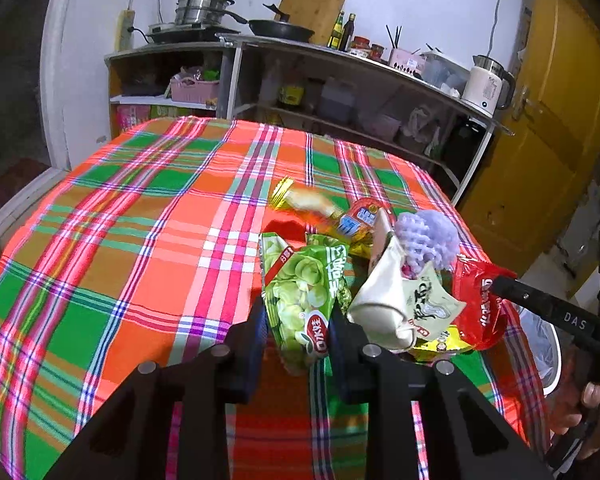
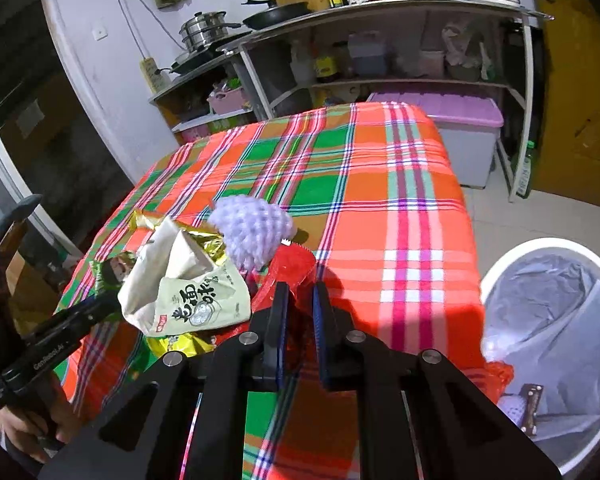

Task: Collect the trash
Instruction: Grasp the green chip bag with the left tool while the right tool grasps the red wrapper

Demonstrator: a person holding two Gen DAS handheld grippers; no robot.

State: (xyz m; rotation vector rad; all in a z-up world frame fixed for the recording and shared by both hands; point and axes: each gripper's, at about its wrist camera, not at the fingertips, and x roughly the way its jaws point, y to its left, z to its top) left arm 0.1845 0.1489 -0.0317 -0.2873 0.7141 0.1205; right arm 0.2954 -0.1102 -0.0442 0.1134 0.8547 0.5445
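Kitchen shelves with pots, bottles and a kettle (image 1: 487, 84) line the wall behind a table under a bright plaid cloth (image 1: 140, 216). Off the table's corner, at four o'clock in the right wrist view, stands a white bin (image 2: 556, 344) lined with grey plastic, some trash already inside. Wrappers lie heaped at the cloth's near edge around a pale snack bag (image 2: 188, 288) and a lilac foam net (image 2: 252, 232). The left gripper (image 1: 298, 320) pinches a green snack packet (image 1: 304, 292); the right gripper (image 2: 300, 300) is clamped on a red plastic bag (image 2: 296, 268).

Home kitchen: pans (image 1: 280, 30), kettle (image 1: 486, 84), shelves (image 2: 380, 80) of bottles.
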